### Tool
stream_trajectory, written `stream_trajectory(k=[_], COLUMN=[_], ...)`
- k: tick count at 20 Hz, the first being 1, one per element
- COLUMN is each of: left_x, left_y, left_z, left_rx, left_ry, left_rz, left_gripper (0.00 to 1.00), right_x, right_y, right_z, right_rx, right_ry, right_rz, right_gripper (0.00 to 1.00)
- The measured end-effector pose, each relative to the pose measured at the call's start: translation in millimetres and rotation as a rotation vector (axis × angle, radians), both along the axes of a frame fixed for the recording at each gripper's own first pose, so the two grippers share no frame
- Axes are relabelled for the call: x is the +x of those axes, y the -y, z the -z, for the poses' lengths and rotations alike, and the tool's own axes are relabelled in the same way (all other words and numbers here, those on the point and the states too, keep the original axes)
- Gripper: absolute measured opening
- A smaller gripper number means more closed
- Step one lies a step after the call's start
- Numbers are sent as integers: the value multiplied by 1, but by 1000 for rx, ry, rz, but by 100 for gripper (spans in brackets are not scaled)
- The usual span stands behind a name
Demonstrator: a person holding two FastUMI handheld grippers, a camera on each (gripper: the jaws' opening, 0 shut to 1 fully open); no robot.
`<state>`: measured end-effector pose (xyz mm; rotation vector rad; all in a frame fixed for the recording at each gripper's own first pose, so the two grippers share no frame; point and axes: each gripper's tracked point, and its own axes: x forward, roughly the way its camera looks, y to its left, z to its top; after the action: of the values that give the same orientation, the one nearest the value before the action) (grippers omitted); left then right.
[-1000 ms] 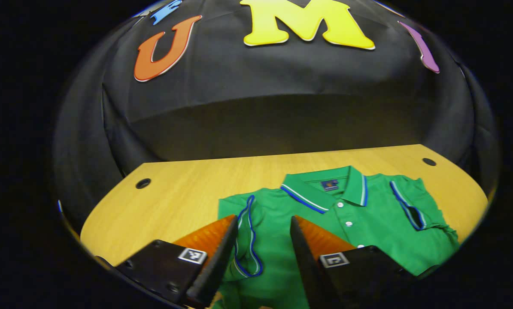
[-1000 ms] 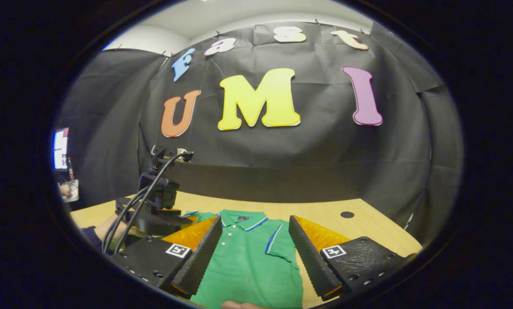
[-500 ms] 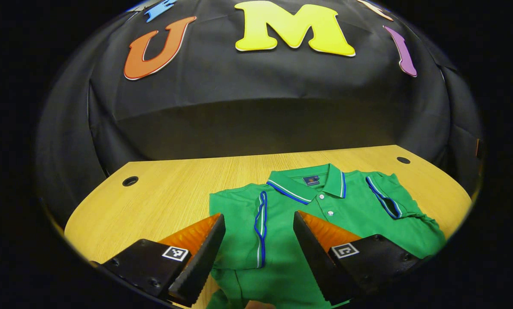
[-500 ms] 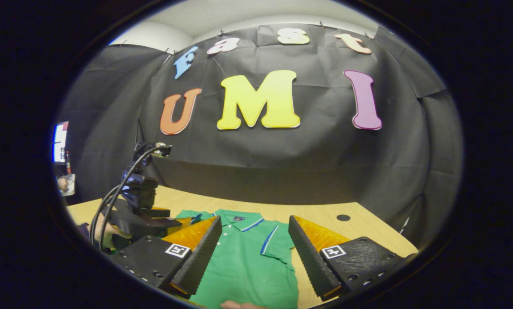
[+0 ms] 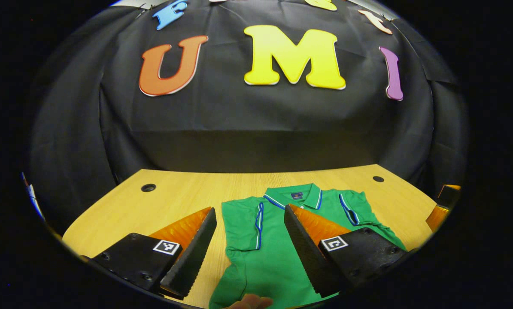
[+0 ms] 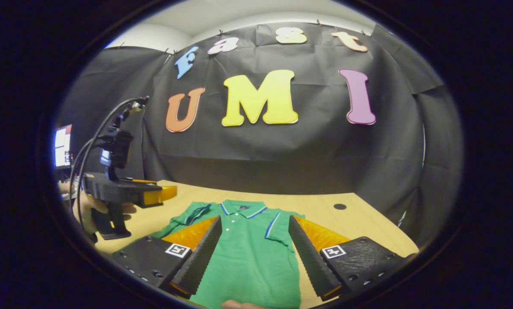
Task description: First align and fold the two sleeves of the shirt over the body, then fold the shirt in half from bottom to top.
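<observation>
Both sleeves folded onto the green polo shirt (image 5: 277,244) lower center, left gripper (image 5: 250,253) and right gripper (image 6: 254,257) wide open, bottom-to-top fold left.

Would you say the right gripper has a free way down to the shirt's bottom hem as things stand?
Probably yes. The right gripper hangs open over the lower body of the green shirt, nothing lies between them, and the left gripper is off to the side, above the table.
</observation>
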<state>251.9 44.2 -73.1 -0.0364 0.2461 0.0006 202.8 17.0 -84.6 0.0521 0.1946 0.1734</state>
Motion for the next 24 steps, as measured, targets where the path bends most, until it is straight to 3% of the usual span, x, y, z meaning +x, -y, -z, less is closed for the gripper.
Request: stream_trajectory(k=[6,13,18,24], left_x=[-111,-221,-248,-247], left_y=[-13,-1,-15,-10], left_z=[-12,20,64,135], left_rx=[1,-40,-26,-88], left_ry=[36,61,32,-105], left_rz=[-54,-47,-75,-71], left_gripper=[100,100,100,100], right_x=[-86,-171,-195,-183], right_y=[33,56,45,40], right_z=[-12,32,78,120], right_rx=[9,-1,-29,-57], right_ry=[33,-27,-71,-150], right_rz=[37,71,57,94], right_gripper=[95,96,95,95])
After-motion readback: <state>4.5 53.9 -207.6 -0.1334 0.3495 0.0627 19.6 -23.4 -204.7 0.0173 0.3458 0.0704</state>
